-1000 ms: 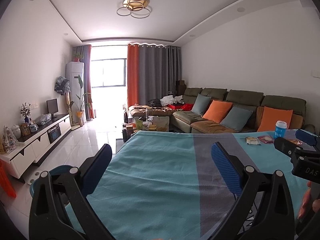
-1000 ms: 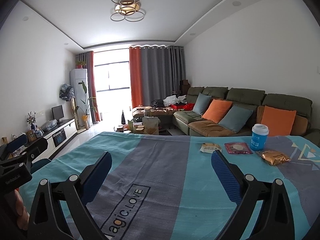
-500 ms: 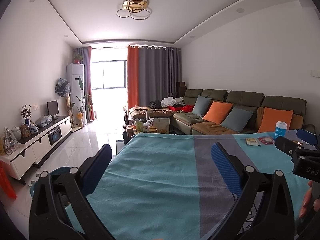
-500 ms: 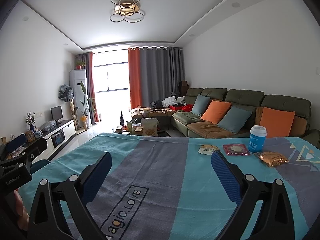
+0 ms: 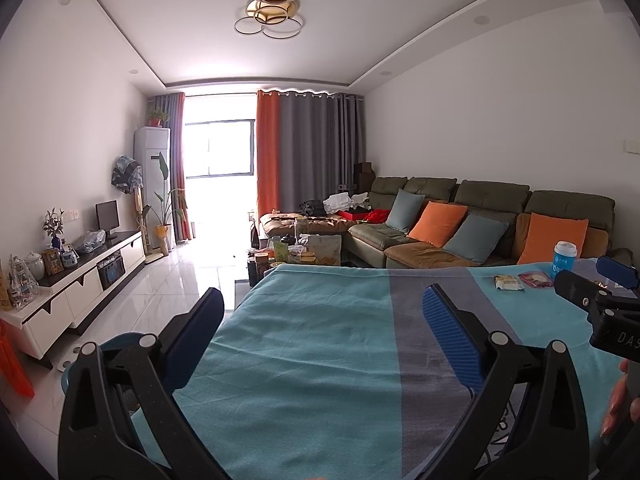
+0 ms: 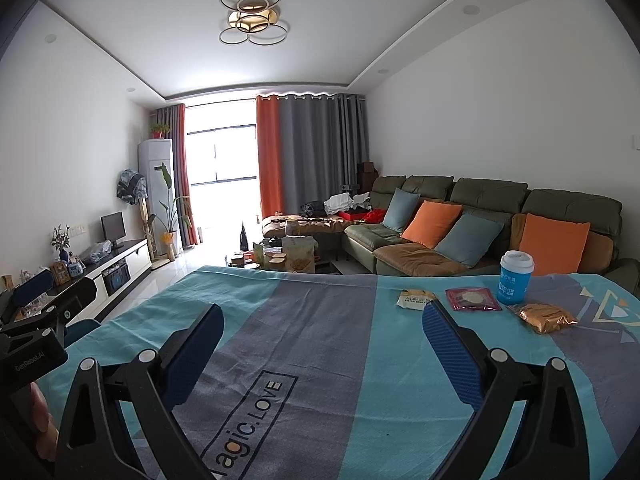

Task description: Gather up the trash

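Trash lies on a table under a teal and grey cloth [image 6: 320,344]: a blue paper cup with a white lid [image 6: 516,278], a gold crumpled wrapper [image 6: 545,317], a red wrapper [image 6: 473,299] and a pale yellow wrapper [image 6: 414,298]. The cup [image 5: 564,256] and two wrappers [image 5: 520,281] also show far right in the left wrist view. My right gripper [image 6: 322,328] is open and empty, above the cloth, short of the trash. My left gripper [image 5: 320,316] is open and empty over the table's left part.
A green sofa with orange and blue cushions [image 6: 480,224] stands behind the table. A cluttered coffee table [image 6: 288,258] is ahead. A TV cabinet [image 5: 80,280] lines the left wall. A blue bin [image 5: 116,344] stands on the floor by the table's left edge.
Both grippers have drifted slightly; the view of the table has shifted a little. Both stay open and empty.
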Demonstrator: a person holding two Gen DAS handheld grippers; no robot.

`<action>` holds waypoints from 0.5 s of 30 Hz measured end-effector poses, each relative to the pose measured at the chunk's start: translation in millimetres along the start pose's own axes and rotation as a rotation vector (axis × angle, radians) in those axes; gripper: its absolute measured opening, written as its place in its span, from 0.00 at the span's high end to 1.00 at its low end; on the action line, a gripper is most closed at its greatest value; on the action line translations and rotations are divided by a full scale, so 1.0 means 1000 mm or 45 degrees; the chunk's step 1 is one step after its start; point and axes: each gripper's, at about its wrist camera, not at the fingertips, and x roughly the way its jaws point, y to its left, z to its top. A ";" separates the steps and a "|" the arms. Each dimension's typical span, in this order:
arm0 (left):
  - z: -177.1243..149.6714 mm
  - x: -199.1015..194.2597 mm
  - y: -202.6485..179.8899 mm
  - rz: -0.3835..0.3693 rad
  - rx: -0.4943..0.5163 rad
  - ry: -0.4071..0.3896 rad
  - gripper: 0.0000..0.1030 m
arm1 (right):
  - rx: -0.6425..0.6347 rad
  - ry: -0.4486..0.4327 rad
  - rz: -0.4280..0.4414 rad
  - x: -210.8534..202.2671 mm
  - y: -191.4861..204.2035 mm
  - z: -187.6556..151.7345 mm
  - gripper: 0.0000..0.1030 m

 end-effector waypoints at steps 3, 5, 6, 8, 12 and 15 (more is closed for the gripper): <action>0.000 0.000 0.000 0.000 -0.003 -0.001 0.05 | -0.001 0.003 -0.001 0.001 0.000 0.000 0.07; 0.000 0.000 0.000 0.003 0.000 -0.001 0.05 | 0.000 0.006 0.002 0.001 -0.001 0.000 0.07; 0.000 0.000 0.000 0.001 0.000 -0.001 0.05 | -0.001 0.007 0.000 0.001 -0.001 0.000 0.07; 0.000 0.000 0.000 0.001 0.001 -0.002 0.05 | -0.002 0.004 -0.002 0.001 -0.001 0.000 0.07; 0.000 0.001 0.002 0.006 0.002 -0.003 0.05 | -0.001 0.004 -0.003 0.001 -0.001 0.000 0.07; 0.000 0.002 0.003 0.007 0.002 0.001 0.05 | 0.000 0.003 -0.006 0.000 -0.001 0.000 0.07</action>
